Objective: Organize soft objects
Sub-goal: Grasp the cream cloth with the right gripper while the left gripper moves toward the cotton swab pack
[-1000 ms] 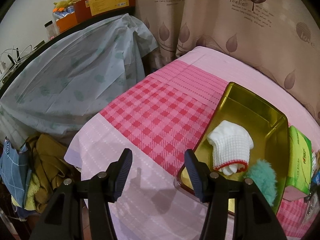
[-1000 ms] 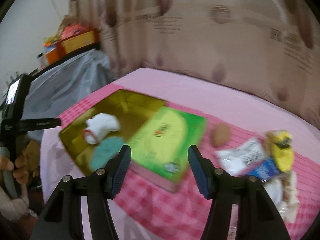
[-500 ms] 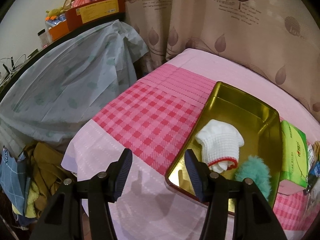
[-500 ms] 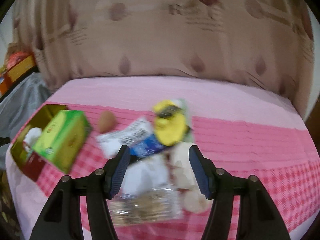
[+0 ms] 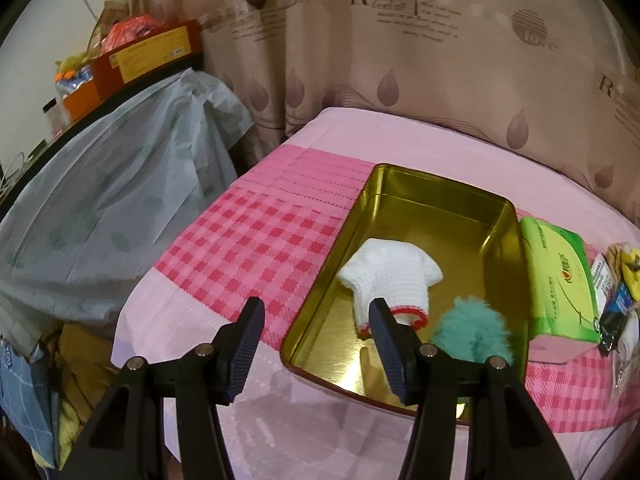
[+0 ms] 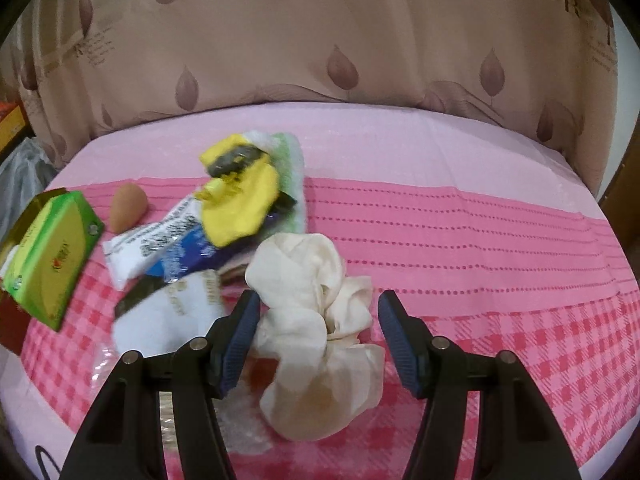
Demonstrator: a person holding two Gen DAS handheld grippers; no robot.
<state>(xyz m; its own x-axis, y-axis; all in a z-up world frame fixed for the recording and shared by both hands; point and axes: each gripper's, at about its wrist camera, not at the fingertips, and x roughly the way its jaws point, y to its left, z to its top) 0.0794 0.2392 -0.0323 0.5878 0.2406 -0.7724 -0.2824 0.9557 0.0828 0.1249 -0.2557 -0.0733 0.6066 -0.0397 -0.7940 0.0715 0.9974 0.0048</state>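
The right gripper [image 6: 318,340] hangs just above a crumpled cream-white cloth scrunchie [image 6: 316,320] that lies on the pink checked tablecloth [image 6: 500,264]; its jaws stand apart with the scrunchie showing between them, though whether the pads touch the fabric cannot be told. Left of the scrunchie sits a white plastic packet with gold lettering [image 6: 172,312], and behind that a blue-and-white foil sachet [image 6: 176,244] with a yellow knitted sock with a dark patch [image 6: 240,196] lying on top of it. A pale green folded cloth [image 6: 292,168] lies under the sock at the far side. Further left are a small brown egg-shaped object [image 6: 127,207] and a green tissue pack [image 6: 48,256].

The left gripper [image 5: 316,344] is open and holds nothing, poised over the near left rim of a rectangular gold metal tin [image 5: 440,216]. Inside the tin, toward its near end, lie a white knitted sock with a red cuff [image 5: 388,276] and, just beside it, a fluffy teal pom-pom [image 5: 472,324]. The tissue pack stands against the tin's right wall. Beyond the table hangs a beige leaf-print curtain [image 5: 400,60]
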